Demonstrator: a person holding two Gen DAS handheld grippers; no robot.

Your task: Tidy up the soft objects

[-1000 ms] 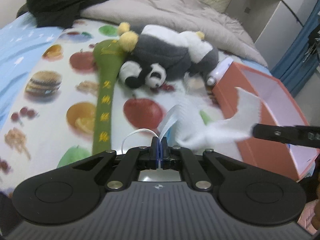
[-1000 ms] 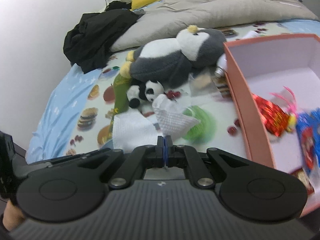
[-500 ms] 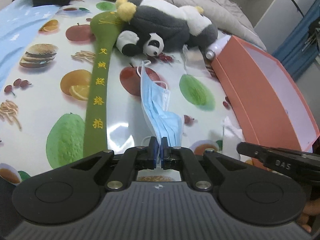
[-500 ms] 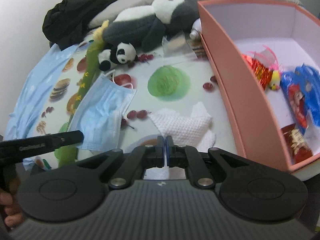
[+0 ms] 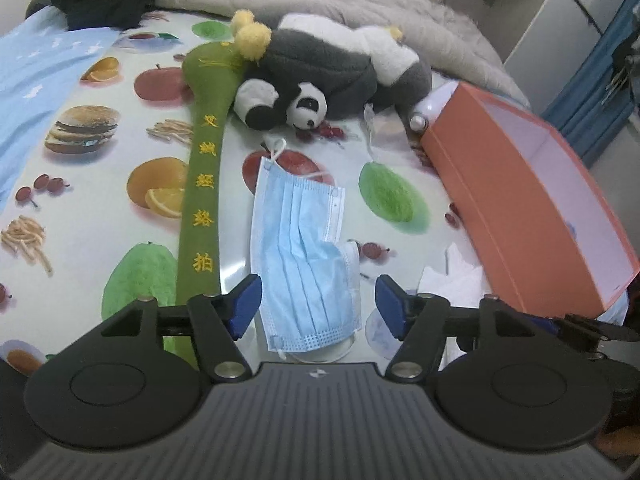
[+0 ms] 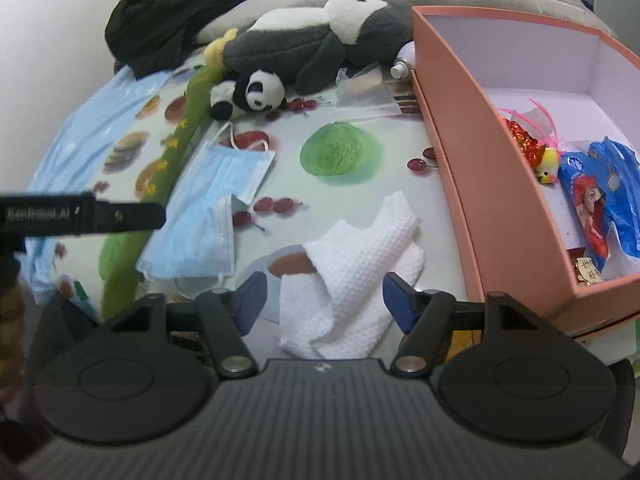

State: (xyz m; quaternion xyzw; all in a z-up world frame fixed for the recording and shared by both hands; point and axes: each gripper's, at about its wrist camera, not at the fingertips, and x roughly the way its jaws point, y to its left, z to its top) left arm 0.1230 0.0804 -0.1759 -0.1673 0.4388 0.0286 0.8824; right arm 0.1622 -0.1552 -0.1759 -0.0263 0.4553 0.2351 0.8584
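A blue face mask [image 5: 304, 256] lies flat on the fruit-print sheet [image 5: 100, 184], its near end between the open fingers of my left gripper [image 5: 318, 306]. It also shows in the right wrist view [image 6: 208, 216]. A white waffle cloth [image 6: 356, 272] lies crumpled between the open fingers of my right gripper [image 6: 324, 300]; it shows in the left wrist view [image 5: 452, 276]. A small panda plush [image 5: 280, 108], a large grey and white plush [image 5: 340, 60] and a long green plush stick [image 5: 202, 184] lie farther back.
An open orange box [image 6: 472, 168] stands on the right and holds bright packets [image 6: 592, 204]. A black garment [image 6: 160, 32] and a grey duvet [image 5: 360, 4] lie at the back. A small bottle [image 6: 402, 62] and a clear bag [image 6: 364, 92] lie by the box.
Both grippers lowered the mask and the cloth onto the sheet, then opened and let them go. Both pieces now lie loose on the sheet.
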